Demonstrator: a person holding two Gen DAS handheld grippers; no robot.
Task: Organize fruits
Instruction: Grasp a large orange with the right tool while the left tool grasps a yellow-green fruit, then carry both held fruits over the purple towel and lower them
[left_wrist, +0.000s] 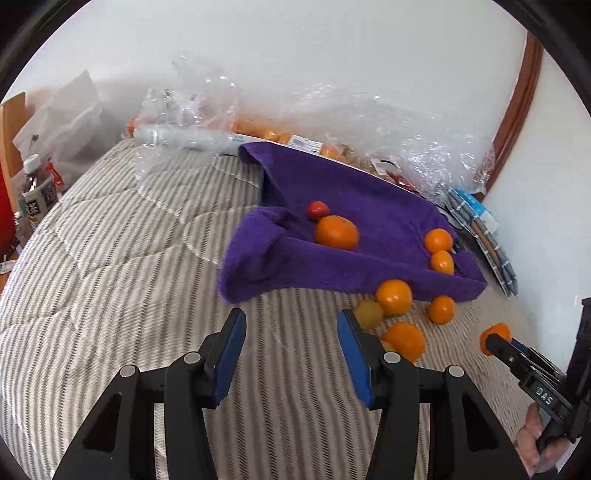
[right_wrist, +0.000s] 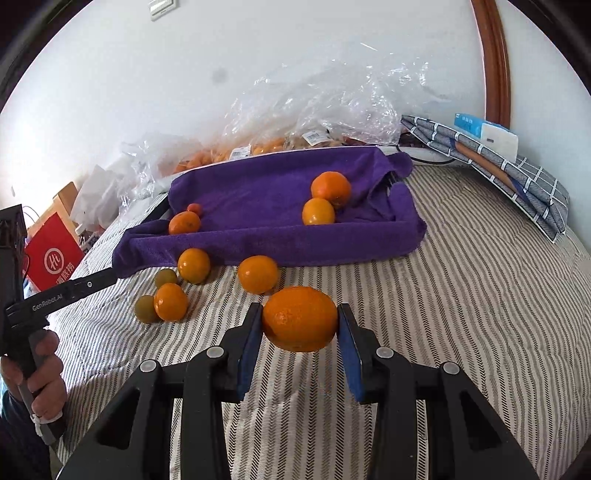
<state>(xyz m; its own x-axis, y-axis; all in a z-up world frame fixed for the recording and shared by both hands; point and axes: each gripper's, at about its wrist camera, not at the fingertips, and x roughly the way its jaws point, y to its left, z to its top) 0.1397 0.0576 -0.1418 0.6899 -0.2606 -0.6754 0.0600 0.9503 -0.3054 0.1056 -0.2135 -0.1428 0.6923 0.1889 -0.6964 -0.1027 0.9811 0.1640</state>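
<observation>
A tray lined with a purple towel (right_wrist: 258, 192) sits on the striped bed and holds several oranges (right_wrist: 330, 188) and a small red fruit (left_wrist: 317, 209). More oranges (right_wrist: 258, 274) and two greenish fruits (right_wrist: 146, 309) lie loose on the bed in front of it. My right gripper (right_wrist: 300, 321) is shut on a large orange (right_wrist: 300, 319), held above the bed in front of the tray; it also shows in the left wrist view (left_wrist: 495, 338). My left gripper (left_wrist: 291, 323) is open and empty, above the bed near the loose fruit (left_wrist: 393, 297).
Clear plastic bags of oranges (right_wrist: 280, 122) lie behind the tray by the wall. A folded checked cloth (right_wrist: 491, 166) with a small box lies at the right. A red bag (right_wrist: 51, 254) and bottles (left_wrist: 35, 192) stand off the bed's left side.
</observation>
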